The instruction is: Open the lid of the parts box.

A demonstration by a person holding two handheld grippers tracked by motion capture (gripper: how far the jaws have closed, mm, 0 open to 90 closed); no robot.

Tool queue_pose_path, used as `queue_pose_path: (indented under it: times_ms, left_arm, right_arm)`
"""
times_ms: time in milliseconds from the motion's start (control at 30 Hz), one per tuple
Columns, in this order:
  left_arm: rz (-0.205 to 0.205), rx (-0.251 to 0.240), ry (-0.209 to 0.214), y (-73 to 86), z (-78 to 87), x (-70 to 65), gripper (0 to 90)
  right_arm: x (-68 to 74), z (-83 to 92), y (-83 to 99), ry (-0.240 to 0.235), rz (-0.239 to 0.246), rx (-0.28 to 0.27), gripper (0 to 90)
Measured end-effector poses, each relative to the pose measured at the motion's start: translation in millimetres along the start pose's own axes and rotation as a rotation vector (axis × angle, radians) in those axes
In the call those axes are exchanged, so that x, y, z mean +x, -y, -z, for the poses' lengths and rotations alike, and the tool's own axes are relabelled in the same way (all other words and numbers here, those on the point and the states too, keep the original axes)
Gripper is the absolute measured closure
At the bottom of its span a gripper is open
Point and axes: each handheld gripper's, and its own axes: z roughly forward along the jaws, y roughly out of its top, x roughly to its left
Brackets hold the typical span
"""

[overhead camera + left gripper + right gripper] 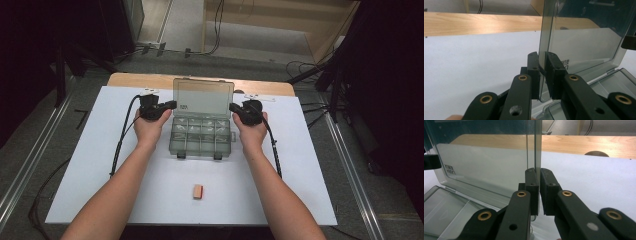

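A smoky translucent plastic compartment box (202,136) sits near the far edge of the white-covered bench (75,170), midway between its side edges, long axis running side to side; its hinged clear lid (202,97) stands upright at the rear, facing the person; the left gripper (542,72) pinches the lid's left edge, the right gripper (539,192) its right edge, jaws pressed on the plastic. The step looks like swinging the lid; next, both hands must tilt it together, evenly. A small tan block (198,191) lies near the front edge.

The clear grey plastic compartment box (201,135) sits mid-counter (90,165), lid upright behind; the small tan block (198,191) lies before it.
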Motion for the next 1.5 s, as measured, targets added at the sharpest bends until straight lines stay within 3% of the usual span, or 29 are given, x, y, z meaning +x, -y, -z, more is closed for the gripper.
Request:
queue_pose_path:
  times_ms: [433,800,1300,1500]
  left_arm:
    - [0.020,0.011,-0.017,2.2,-4.5,1.4,83.8]
    - [0.060,0.012,-0.003,2.9,-7.1,4.7,84.1]
    - [0.164,0.024,0.049,6.7,-14.8,16.9,82.2]
    - [0.187,0.036,0.070,9.6,-17.4,21.7,81.1]
  right_arm:
    - [-5.3,-6.1,-2.0,-0.019,-0.040,0.016,83.3]
    - [-9.0,-13.9,2.1,-0.033,-0.064,0.056,80.6]
    - [-17.7,-21.3,6.6,-0.070,-0.128,0.066,80.6]
    - [-22.9,-24.7,8.7,-0.094,-0.140,0.071,80.2]
